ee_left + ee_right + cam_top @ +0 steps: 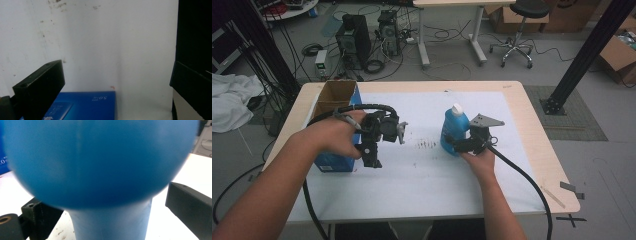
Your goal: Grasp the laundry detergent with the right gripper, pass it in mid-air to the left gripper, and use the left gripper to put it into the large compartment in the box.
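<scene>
Bottle (454, 129) sits upright between the right gripper's (460, 145) jaws, which stand apart either side of its narrow waist (110, 225); whether they press it I cannot tell. Squeezing should centre on that waist and stay level, as I judge it. Left gripper (371, 161), jaws wide and empty, hangs over the white sheet (100, 37), the blue box (334, 161) just beside it and well apart from the bottle.

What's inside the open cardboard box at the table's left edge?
The open cardboard box shows bare brown inner walls near its top; nothing is visible inside. Its bottom is hidden by the left hand and the viewing angle.
</scene>
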